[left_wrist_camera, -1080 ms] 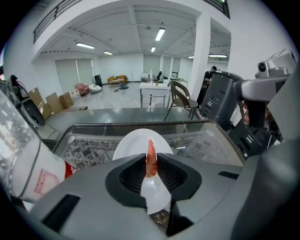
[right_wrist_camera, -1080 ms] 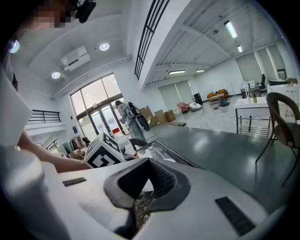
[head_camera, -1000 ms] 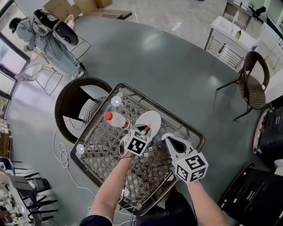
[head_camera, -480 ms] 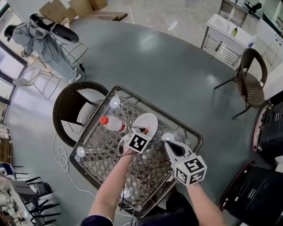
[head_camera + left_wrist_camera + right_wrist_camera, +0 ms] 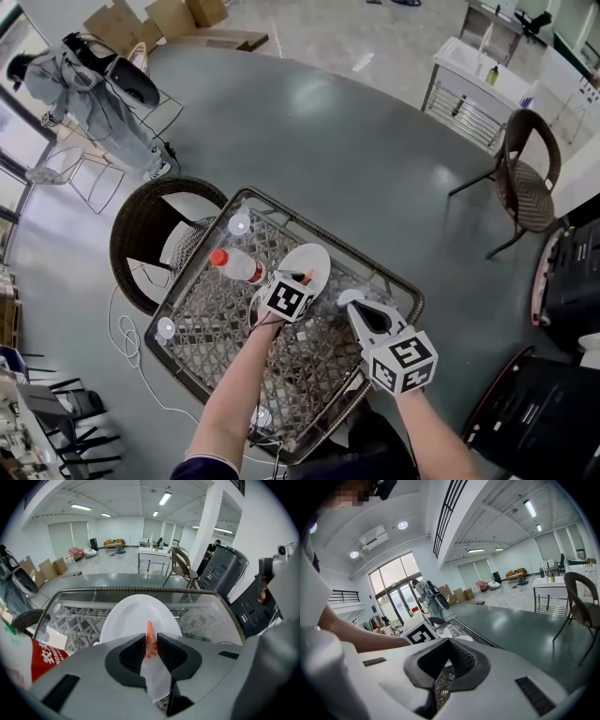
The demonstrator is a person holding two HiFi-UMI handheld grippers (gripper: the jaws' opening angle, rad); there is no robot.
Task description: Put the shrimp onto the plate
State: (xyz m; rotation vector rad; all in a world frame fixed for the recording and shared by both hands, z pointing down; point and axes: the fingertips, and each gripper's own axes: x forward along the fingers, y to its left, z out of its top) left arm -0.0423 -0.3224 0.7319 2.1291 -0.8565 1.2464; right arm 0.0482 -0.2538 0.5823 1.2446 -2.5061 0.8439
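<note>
A white plate (image 5: 317,260) lies on the glass-topped wicker table (image 5: 375,272). My left gripper (image 5: 305,279) hangs over the plate's near edge, shut on a small orange shrimp (image 5: 307,277). In the left gripper view the shrimp (image 5: 149,631) stands upright between the pads of the left gripper (image 5: 150,644), its tip pointing out over the plate (image 5: 131,616). My right gripper (image 5: 350,298) hovers to the right of the plate with its jaws together and nothing held. The right gripper (image 5: 444,671) shows only a thin slit with wicker behind it.
A plastic bottle (image 5: 236,264) with a red cap lies left of the plate. Small clear cups (image 5: 240,223) sit at the table's corners. A round wicker chair (image 5: 141,234) stands to the left, another chair (image 5: 525,178) at the right, a person (image 5: 84,75) far left.
The left gripper stays over the plate's near edge with the shrimp held. The right gripper has edged slightly toward the plate. The head camera has shifted a little.
</note>
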